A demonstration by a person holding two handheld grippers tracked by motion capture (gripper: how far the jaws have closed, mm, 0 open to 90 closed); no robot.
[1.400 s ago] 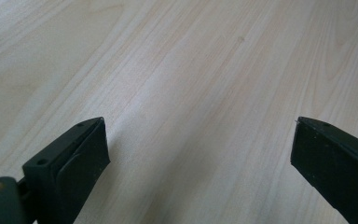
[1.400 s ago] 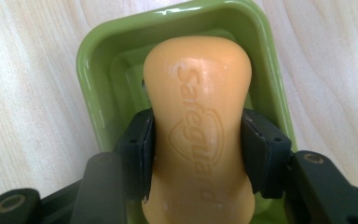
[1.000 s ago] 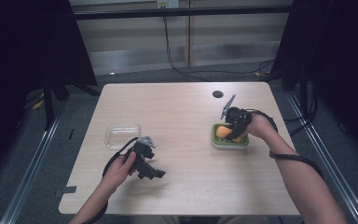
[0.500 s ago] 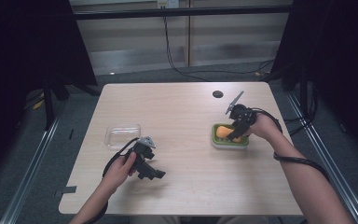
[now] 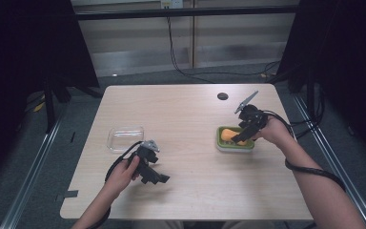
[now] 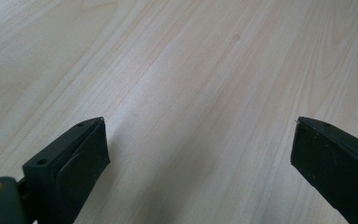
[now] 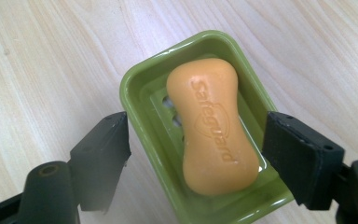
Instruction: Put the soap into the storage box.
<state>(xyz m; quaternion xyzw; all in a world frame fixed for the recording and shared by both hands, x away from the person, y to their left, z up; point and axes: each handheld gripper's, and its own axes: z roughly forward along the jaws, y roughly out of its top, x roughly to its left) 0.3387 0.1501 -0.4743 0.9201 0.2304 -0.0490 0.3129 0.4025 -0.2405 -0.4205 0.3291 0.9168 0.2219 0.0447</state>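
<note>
Since a second ago the right gripper [image 5: 242, 138] has lifted a little off the green soap dish [image 5: 235, 145] and its jaws have just been opening, leaving the orange soap bar [image 5: 228, 135] lying in the dish; the left gripper [image 5: 158, 178] has kept its place.

High view: the dish sits on the right half of the tabletop [image 5: 190, 114], the right gripper slanting down over it from the person's right hand [image 5: 271, 133]; the left gripper rests low near the front left, beside a clear plastic container [image 5: 125, 137]; a small dark disc [image 5: 222, 96] lies near the far edge.

Left gripper view: the jaws stand wide apart over bare wood, nothing between them.

Right gripper view: the jaws are spread wide on either side of the soap dish [image 7: 205, 140], clear of it; the soap bar [image 7: 212, 126] lies lengthwise inside, its embossed lettering facing up.
</note>
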